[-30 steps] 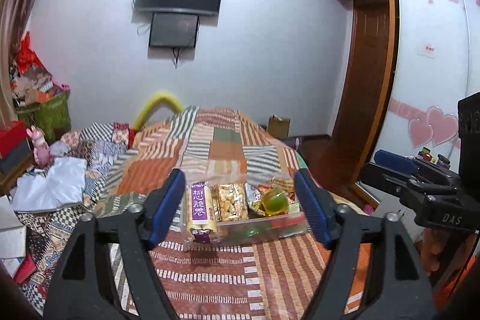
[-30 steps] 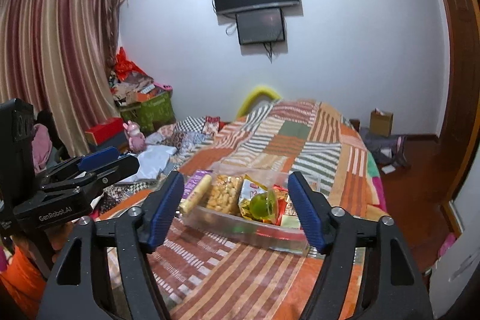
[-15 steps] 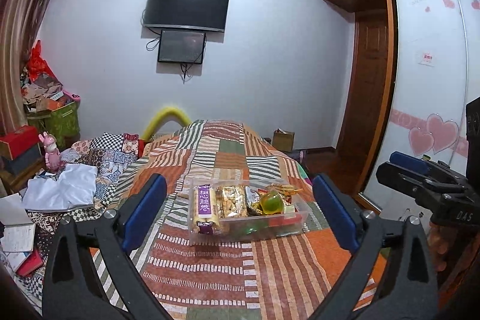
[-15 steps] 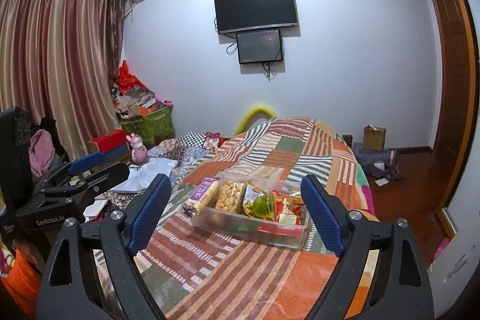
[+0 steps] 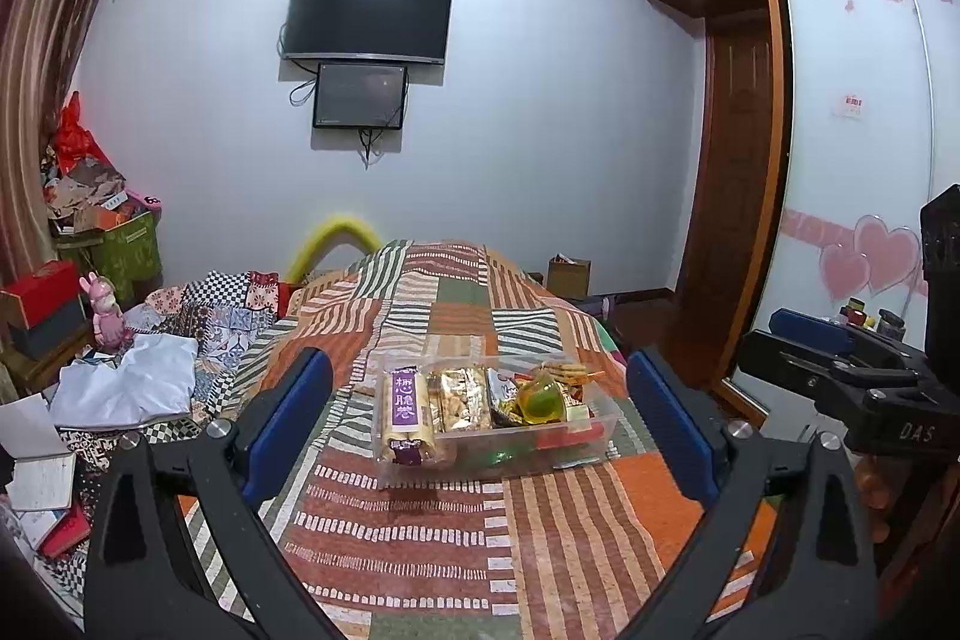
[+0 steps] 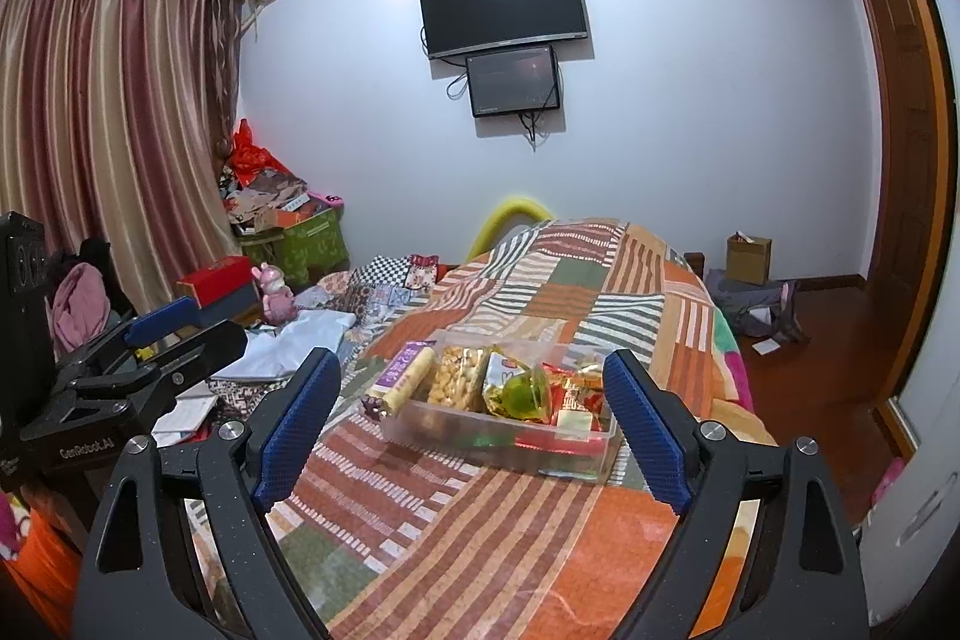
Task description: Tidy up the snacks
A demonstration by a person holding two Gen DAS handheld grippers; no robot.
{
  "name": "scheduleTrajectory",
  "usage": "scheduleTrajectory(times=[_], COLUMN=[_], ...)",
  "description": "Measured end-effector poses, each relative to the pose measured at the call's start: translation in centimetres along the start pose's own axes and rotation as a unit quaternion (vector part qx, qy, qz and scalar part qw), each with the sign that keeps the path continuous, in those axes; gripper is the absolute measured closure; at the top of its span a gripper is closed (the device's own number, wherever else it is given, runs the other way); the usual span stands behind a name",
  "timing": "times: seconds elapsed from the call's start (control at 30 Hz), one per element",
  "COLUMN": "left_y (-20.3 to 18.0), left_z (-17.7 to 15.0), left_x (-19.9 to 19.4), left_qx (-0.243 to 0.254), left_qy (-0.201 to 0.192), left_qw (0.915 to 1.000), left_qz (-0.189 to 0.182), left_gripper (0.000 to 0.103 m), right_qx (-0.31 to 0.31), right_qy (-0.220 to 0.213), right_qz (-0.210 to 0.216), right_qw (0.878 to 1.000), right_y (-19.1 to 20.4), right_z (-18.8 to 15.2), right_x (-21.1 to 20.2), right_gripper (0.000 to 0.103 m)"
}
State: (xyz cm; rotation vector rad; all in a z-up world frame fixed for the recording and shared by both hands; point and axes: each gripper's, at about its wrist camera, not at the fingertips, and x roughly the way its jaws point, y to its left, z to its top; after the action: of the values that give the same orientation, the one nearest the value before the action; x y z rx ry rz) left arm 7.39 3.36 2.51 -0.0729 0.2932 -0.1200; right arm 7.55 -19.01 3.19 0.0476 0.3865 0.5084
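My left tongs (image 5: 480,418) stand wide, their jaws having just been spreading, with nothing gripped; the clear plastic snack box (image 5: 576,427) sits beyond the blue pads (image 5: 288,424), not touched by them. My right tongs (image 6: 471,427) are also wide, freshly opened too, and empty. The box rests on the patchwork bedspread (image 5: 420,550) of the bed, ahead of both tongs. A purple-labelled wafer pack (image 5: 407,415) leans over the box's left end, partly outside it. Beside it lies a bag of pale puffed snacks (image 6: 459,376), then a silver packet (image 6: 501,370), a green jelly cup (image 6: 525,394) and red wrappers (image 6: 567,394). In the right view my left tongs show at the left edge, well apart from the box.
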Motion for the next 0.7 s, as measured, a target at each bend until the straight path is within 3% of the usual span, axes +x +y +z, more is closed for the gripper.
scheduleTrajectory(times=[0.7], left_y=[-0.31], left_z=[-0.20], left_x=[-0.04], left_qx=[-0.001], left_qy=[0.007], left_qw=[1.0000], left_qz=[-0.007], left_gripper=[0.004], right_qx=[0.002], right_qy=[0.002], right_qz=[0.002], right_qw=[1.000], right_y=[-0.04], right_z=[0.01], right_x=[-0.19], right_gripper=[0.015])
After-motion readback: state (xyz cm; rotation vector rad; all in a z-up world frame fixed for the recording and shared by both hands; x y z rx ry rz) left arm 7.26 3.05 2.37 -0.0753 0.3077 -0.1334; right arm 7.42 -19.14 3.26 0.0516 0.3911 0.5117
